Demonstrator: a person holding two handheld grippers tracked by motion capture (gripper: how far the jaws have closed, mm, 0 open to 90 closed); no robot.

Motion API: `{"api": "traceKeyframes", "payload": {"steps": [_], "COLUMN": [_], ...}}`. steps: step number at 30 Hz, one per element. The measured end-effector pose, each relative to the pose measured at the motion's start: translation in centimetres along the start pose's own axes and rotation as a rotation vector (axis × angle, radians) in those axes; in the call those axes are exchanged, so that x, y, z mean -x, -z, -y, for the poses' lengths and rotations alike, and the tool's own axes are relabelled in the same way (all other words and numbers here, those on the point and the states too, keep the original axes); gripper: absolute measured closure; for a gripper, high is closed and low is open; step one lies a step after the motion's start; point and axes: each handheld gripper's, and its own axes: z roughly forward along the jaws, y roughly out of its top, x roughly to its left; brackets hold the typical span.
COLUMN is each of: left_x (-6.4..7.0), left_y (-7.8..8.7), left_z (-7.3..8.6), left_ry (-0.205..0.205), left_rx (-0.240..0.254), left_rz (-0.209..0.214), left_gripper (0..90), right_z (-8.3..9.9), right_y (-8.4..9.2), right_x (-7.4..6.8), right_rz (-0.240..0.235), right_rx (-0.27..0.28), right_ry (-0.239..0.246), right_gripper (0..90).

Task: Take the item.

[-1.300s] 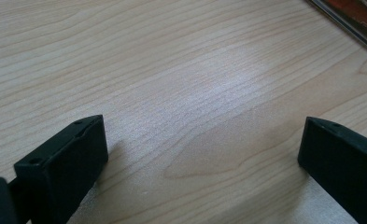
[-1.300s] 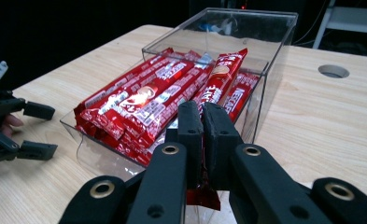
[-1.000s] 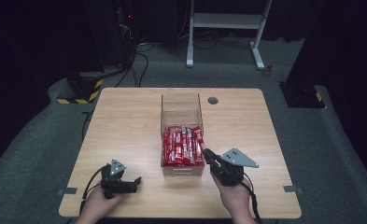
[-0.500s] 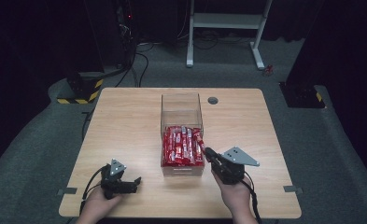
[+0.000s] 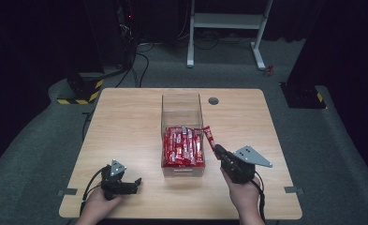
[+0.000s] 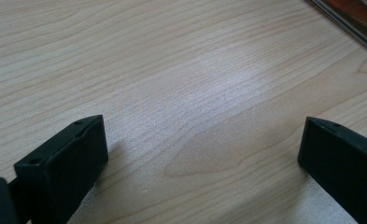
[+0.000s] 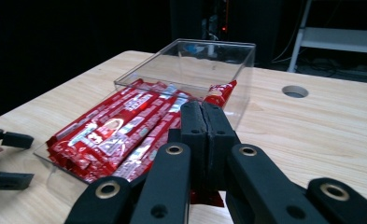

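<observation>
Pinching one red sachet [image 5: 209, 138] in my right gripper [image 5: 217, 151], I am holding it just beside the clear box [image 5: 180, 104] of sachets. My left gripper [image 5: 136, 183] is resting spread wide on the table [image 5: 125, 117]. Next, I judge, comes carrying it clear.

The left gripper [image 5: 136, 183] rests low with jaws spread wide, while the right gripper [image 5: 217, 151] has jaws pressed together.

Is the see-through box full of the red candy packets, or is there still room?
Partly full. The clear box holds red packets in its near part; the far part is bare. The right gripper holds one packet beside its wall.
</observation>
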Motion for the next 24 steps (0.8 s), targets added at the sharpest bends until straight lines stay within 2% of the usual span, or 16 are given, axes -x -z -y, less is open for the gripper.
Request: {"api": "traceKeyframes", "payload": {"steps": [8,12,14,19,24], "left_x": [0.0,0.0,0.0,0.0,0.0], "left_y": [0.0,0.0,0.0,0.0,0.0], "left_z": [0.0,0.0,0.0,0.0,0.0], "left_ry": [-0.005,-0.001,-0.003,-0.003,0.001], "left_rx": [-0.004,-0.004,-0.004,-0.004,-0.003], "left_rz": [0.002,0.003,0.002,0.002,0.004], "left_gripper": [1.8,1.8,1.8,1.8,1.8], "right_z": [-0.1,-0.2,-0.3,-0.6,-0.6], "right_y": [0.2,0.0,-0.5,-1.2,-2.6], "right_x": [1.9,2.7,3.7,4.5,6.0], "right_rz": [0.058,0.072,0.092,0.117,0.16], "right_rx": [-0.005,-0.009,-0.028,-0.051,-0.098], "right_ry": [-0.008,-0.009,-0.007,0.007,0.019], "right_gripper": [89.1,89.0,89.0,89.0,89.0]}}
